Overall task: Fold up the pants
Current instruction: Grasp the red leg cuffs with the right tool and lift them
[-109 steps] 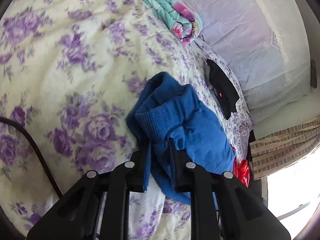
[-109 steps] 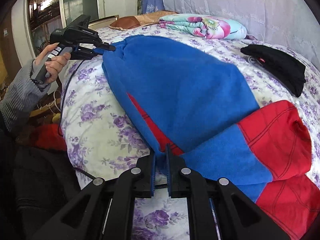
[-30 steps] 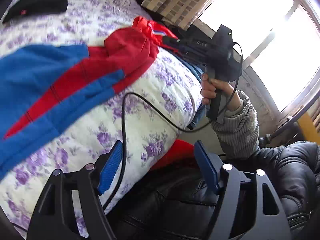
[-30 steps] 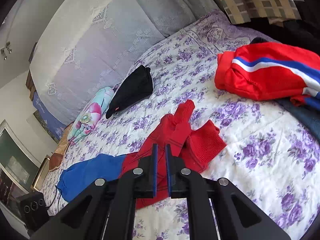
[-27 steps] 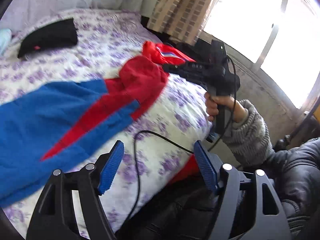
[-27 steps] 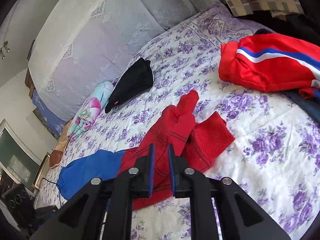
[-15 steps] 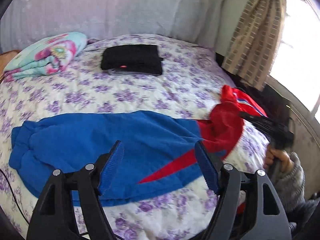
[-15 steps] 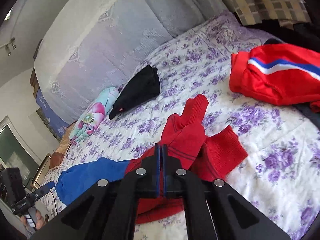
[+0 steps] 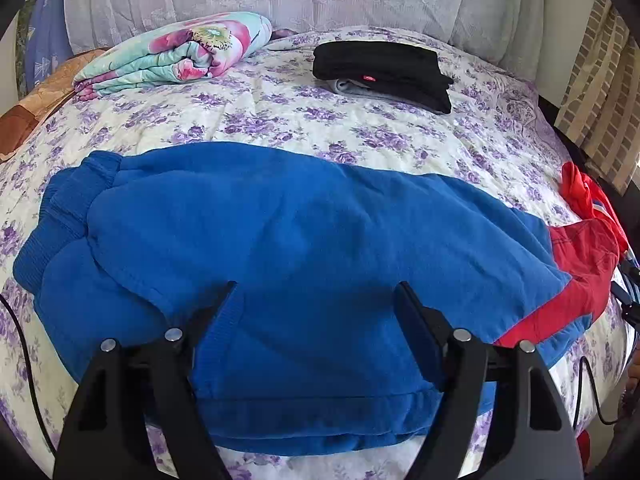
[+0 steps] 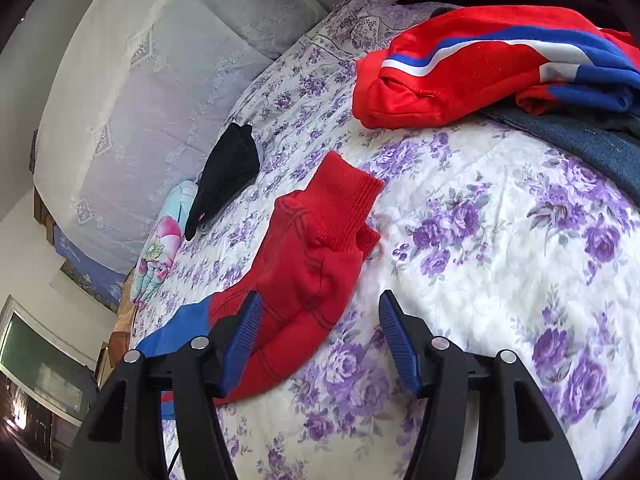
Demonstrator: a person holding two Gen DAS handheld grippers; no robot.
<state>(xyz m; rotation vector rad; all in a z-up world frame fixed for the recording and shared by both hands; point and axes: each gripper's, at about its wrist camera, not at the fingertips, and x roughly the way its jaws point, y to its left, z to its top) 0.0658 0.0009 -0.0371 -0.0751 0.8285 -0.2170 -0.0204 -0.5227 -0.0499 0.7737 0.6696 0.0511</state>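
Left tongs (image 9: pixel 316 300) spread wide; right tongs (image 10: pixel 320 320) spread wide too

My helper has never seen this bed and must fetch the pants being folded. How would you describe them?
On the purple-flowered bedspread, look at the near edge, in front of the black folded garment and the floral blanket roll. The pants lie stretched flat there. Only they are blue fleece with red ribbed cuffs.

The pants (image 9: pixel 304 240) before me are soft, matt fleece with ribbed knit cuffs (image 10: pixel 344 200). My right fingers (image 10: pixel 400 344) carry ridged blue pads on matt black plastic. The bedspread (image 10: pixel 500 240) is quilted, printed cloth.
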